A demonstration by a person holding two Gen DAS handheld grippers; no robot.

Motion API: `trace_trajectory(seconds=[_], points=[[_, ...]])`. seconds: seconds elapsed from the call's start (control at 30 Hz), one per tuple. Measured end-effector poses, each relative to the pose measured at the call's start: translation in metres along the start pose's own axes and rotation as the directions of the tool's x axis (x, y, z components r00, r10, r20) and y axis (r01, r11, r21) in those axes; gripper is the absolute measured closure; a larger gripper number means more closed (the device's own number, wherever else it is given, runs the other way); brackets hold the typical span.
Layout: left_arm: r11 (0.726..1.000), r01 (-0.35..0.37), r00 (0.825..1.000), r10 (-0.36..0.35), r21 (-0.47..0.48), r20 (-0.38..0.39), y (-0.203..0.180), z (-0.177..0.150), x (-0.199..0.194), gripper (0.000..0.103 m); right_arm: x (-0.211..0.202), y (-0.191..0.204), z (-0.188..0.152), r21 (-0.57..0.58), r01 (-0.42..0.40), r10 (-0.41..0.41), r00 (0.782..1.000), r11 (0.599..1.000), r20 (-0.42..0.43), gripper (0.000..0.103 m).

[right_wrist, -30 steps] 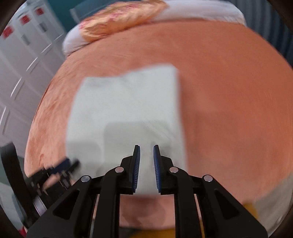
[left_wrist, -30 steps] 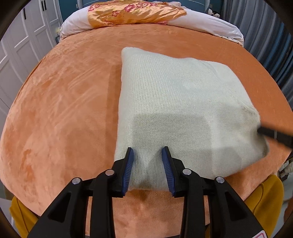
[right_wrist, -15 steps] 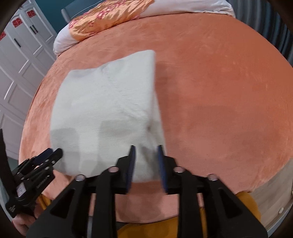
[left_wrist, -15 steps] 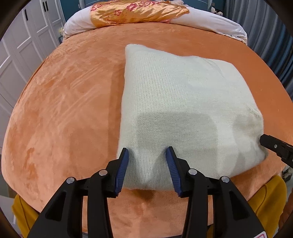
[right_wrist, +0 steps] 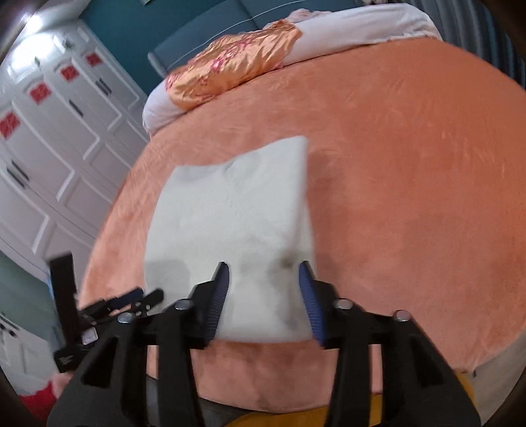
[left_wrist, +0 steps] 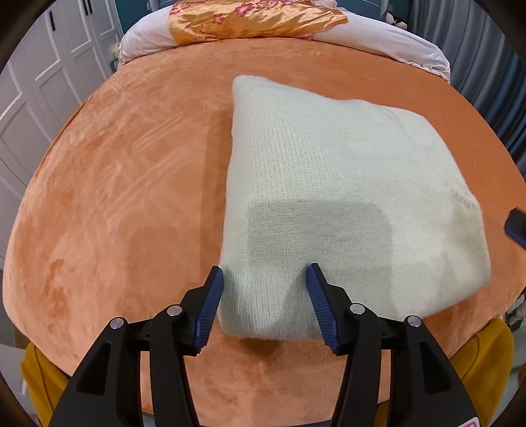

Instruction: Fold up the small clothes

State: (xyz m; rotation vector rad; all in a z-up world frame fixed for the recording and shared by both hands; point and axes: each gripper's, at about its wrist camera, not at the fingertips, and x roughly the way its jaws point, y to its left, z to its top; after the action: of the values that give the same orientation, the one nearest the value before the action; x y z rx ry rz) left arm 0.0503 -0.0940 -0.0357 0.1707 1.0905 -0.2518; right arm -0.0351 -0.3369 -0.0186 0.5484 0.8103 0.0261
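A cream knitted garment (left_wrist: 328,184), folded into a rough square, lies flat on the orange bedspread (left_wrist: 115,213). My left gripper (left_wrist: 264,279) is open, its fingers standing either side of the garment's near left corner, holding nothing. My right gripper (right_wrist: 263,272) is open over the garment's (right_wrist: 230,210) near right corner, empty; this view is blurred. The right gripper's tip (left_wrist: 516,225) shows at the right edge of the left wrist view, and the left gripper (right_wrist: 131,297) shows at the lower left of the right wrist view.
A gold floral pillow (left_wrist: 250,16) and white bedding (left_wrist: 394,42) lie at the head of the bed. White wardrobe doors (right_wrist: 49,157) stand to the left. Curtains (left_wrist: 493,82) hang at the right. The bed's near edge runs just below both grippers.
Both grippers have opened wider and drawn back toward the near edge. The right gripper let go of the garment's corner. The garment lies still.
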Motion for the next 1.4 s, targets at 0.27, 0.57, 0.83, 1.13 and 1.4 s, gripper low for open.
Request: trace_trajectory(seconds=[0.27,0.57,0.83,1.13,1.4], points=[[1.0,-0.021,1.0,0.02,0.014,0.006,-0.001,-0.003,0.001,0.047,0.02,0.012,-0.007,-0.385,-0.127,0.048,0.977,0.914,-0.209,0.047],[0.999,-0.038,0.999,0.038,0.024,0.008,-0.005,-0.005,0.0,0.046,0.043,0.015,-0.028,-0.285,-0.055,-0.01,0.975,0.957,-0.222,0.092],[0.998,-0.055,0.998,0.055,0.032,0.006,-0.006,-0.008,0.003,0.044,0.05,-0.014,-0.063,0.036,-0.014,0.021,0.976,0.999,-0.217,0.09],[0.999,-0.052,0.999,0.052,0.006,-0.003,-0.002,-0.009,0.002,0.036,0.013,-0.01,-0.056,0.091,0.072,-0.059,0.988,0.993,-0.145,0.042],[0.999,0.033,0.999,-0.035,-0.03,-0.04,0.006,-0.012,-0.003,0.024,0.038,0.004,-0.058,0.083,0.107,-0.088,0.976,0.991,-0.201,0.036]])
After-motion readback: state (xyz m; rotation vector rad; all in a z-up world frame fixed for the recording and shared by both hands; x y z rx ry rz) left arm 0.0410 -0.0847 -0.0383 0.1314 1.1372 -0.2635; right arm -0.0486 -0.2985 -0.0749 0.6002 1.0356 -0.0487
